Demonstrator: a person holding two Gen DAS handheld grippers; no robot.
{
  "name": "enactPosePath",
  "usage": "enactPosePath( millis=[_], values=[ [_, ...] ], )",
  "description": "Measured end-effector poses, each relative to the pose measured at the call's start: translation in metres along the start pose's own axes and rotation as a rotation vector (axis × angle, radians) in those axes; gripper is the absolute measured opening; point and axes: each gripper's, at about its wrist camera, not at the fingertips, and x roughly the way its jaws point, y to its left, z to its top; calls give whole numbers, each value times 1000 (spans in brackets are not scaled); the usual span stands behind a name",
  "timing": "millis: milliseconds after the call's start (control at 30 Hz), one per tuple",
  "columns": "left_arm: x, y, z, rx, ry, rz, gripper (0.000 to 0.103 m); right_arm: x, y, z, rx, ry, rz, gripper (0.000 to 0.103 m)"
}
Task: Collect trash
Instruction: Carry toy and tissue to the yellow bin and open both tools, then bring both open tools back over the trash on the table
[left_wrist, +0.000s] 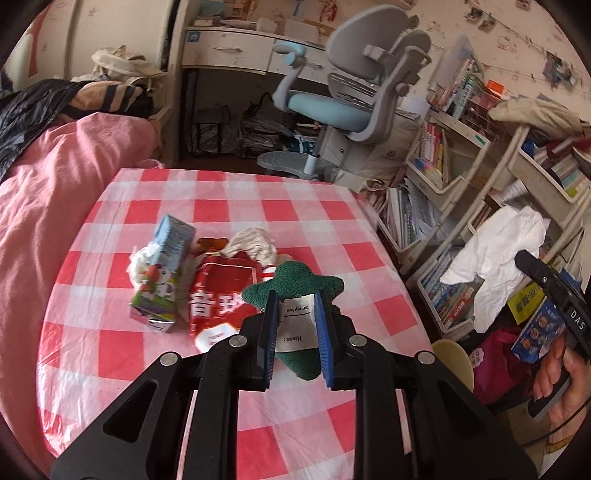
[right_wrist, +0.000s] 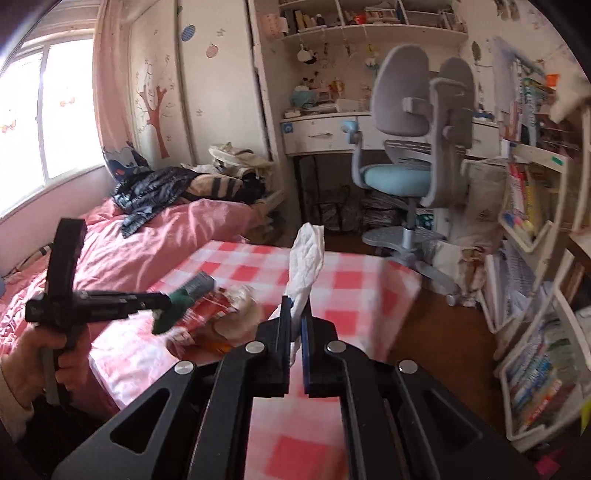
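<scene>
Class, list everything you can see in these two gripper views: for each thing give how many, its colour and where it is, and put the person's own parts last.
Checked cloth on the table: one, red and white, under the litter.
Drink carton: one, blue and green, on the cloth's left.
Foil snack packet: one, red, beside the carton.
Crumpled paper wads: two, white, behind the carton and the packet.
Plush toy with a name tag: one, green, in the left gripper.
Thin plastic bag: one, white, in the right gripper.
Swivel chair: one, grey and blue, beyond the table.
Bedcover: one, pink, left of the table.
Hands: two, each on a black gripper handle.
</scene>
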Motion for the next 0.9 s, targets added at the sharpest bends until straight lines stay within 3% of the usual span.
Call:
enactPosePath(
  millis=[133, 300, 600, 633, 667, 733, 800, 900],
  values=[
    [13, -50, -7, 86, 19, -67, 19, -35, -62, -51, 48, 75, -154, 5],
    [37, -114, -19, 166, 68, -172, 19, -45, -116, -106, 120, 167, -265, 5],
    [113, -245, -74, 348, 255, -294, 19, -20, -176, -206, 253, 328, -310, 8],
    [124, -259, -81, 361, 276, -306, 19, -16, -183, -215, 274, 345, -309, 18],
    [135, -273, -87, 372, 298, -315, 19, -16, -189, -222, 291, 353, -310, 34],
    [157, -300, -99, 390, 333, -331, 19, -19, -198, -235, 326, 355, -319, 49],
    [178, -323, -111, 406, 381, -353, 20, -28, -203, -239, 354, 341, -332, 51],
    [195, -347, -121, 439, 415, -335, 31, -47, -210, -240, 404, 306, -352, 53]
  ],
)
